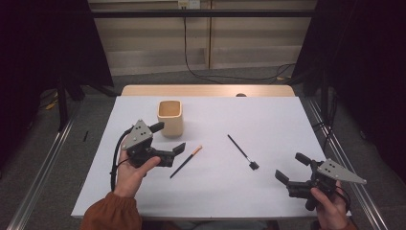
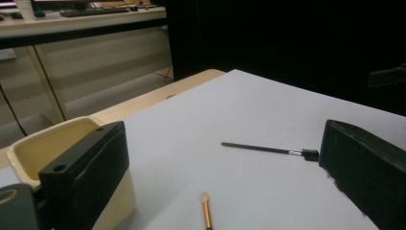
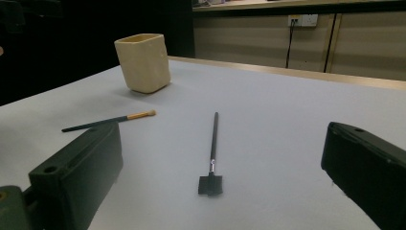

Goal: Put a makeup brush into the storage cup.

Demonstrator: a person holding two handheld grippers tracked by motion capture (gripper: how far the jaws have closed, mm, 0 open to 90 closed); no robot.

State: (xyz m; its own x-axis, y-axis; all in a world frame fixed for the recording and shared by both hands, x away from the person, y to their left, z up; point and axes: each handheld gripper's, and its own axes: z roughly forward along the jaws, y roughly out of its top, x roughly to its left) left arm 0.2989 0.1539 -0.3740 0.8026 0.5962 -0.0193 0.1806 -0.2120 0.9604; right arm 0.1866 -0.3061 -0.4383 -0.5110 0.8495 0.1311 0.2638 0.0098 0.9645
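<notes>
Black blocky left tool [image 1: 167, 138] gaping; slim orange-ferruled brush [image 1: 186, 161]; squarish cream cup [image 1: 170, 117].

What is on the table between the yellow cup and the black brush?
The orange-tipped brush lies between the cup and the black brush, on the white table, seen in the high view.

Three things out on the white surface [image 1: 268, 120]. A cream, square-ish ceramic cup [image 1: 170, 118] stands upright and open-mouthed at about 11 o'clock from the middle. Just off its 5 o'clock corner lies a thin black brush with an orange ferrule and a pale tip [image 1: 186, 162], flat, the tip aimed at 1 o'clock. Over at 3 o'clock from that one, well apart, lies an all-black brush with a flat square head [image 1: 242, 152], handle pointing to 11, head at 5.
</notes>
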